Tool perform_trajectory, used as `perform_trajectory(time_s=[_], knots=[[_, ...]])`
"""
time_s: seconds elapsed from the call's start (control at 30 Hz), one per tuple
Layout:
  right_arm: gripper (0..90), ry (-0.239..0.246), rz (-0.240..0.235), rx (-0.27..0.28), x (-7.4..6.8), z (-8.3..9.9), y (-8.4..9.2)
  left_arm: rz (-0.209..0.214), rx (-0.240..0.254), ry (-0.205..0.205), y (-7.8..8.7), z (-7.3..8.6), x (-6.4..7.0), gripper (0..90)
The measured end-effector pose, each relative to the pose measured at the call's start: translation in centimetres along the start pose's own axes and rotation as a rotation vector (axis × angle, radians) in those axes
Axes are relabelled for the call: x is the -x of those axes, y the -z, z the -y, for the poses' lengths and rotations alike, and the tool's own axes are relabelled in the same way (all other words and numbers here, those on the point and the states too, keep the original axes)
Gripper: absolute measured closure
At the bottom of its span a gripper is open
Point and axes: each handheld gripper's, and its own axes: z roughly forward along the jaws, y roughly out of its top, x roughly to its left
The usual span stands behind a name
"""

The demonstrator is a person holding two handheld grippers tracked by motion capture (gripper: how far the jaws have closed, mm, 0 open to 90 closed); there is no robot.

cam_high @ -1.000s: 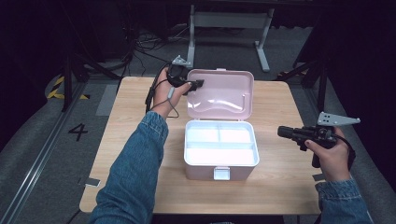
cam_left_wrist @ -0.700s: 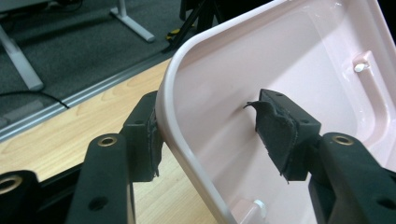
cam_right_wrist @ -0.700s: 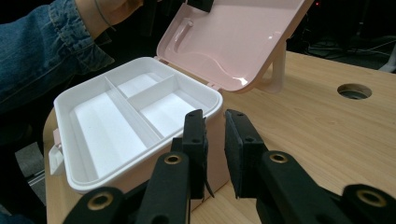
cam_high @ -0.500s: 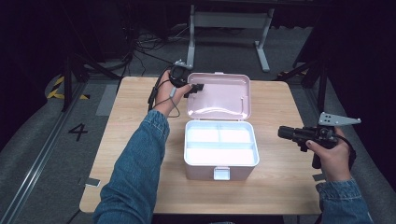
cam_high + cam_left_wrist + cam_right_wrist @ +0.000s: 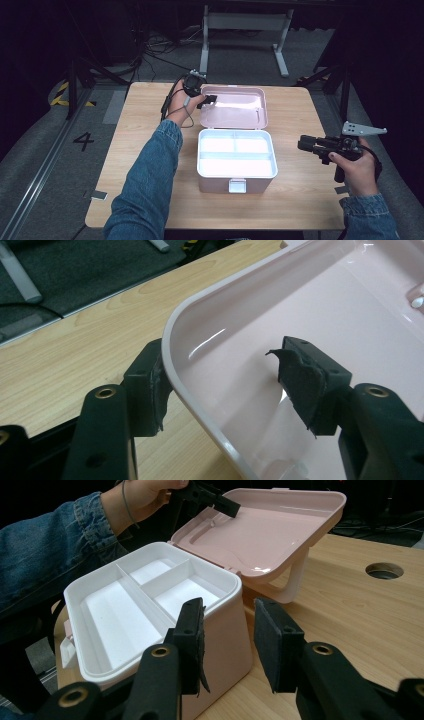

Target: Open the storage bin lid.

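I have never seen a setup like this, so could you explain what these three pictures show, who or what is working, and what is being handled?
There is no robot here: a person in denim sleeves holds a hand tool with two black jaws in each hand. One picture looks down from above the wooden table; the other two come from small cameras riding on each tool, looking along its jaws.

On the table stands a pink box with a white divided tray inside, its compartments empty. Its lid is swung open and lies back.

The left gripper straddles the lid's rim, one jaw outside and one inside; the inner jaw stands clear, so nothing is clamped. Its jaws have just been opening. The right gripper waits beside the box, holding nothing, jaws also just opened.
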Motion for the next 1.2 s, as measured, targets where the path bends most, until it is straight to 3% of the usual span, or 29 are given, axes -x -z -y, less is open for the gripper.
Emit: perform_trajectory(time_s=[0.33, 0.47, 0.6, 0.8, 0.9, 0.93, 1.03, 1.07, 1.2], knots=[[65.7, -0.001, -0.002, -0.006, 0.0, 0.1, -0.2, 0.011, 0.002, 0.027, 0.1, 0.4, -0.3, 36.4], [65.2, 0.002, -0.001, -0.006, -0.1, 0.0, -0.3, -0.021, 0.015, 0.017, 0.9, 0.5, -0.6, 34.9], [64.8, 0.004, -0.002, -0.007, -0.2, -0.1, -0.5, -0.025, 0.037, 0.020, 1.7, 0.4, -0.5, 34.9], [63.9, 0.008, 0.002, -0.008, 0.0, -0.4, -0.7, -0.017, 0.097, -0.032, 5.3, -0.1, 0.9, 34.0], [63.3, 0.009, 0.015, -0.008, 0.1, -0.8, -0.9, -0.013, 0.102, -0.064, 8.1, 0.0, 2.0, 33.3], [63.2, 0.011, 0.018, -0.006, 0.2, -0.8, -1.0, -0.013, 0.102, -0.064, 8.1, 0.0, 2.0, 33.3], [63.1, 0.014, 0.019, -0.003, 0.2, -1.2, -1.3, -0.014, 0.120, -0.100, 11.3, 0.7, 3.4, 33.2], [63.1, 0.015, 0.019, -0.007, 0.2, -1.2, -1.4, -0.014, 0.120, -0.100, 11.3, 0.7, 3.4, 33.2], [62.8, 0.021, 0.017, -0.012, 0.2, -1.5, -1.8, -0.026, 0.128, -0.135, 13.9, 1.9, 4.5, 33.0]])
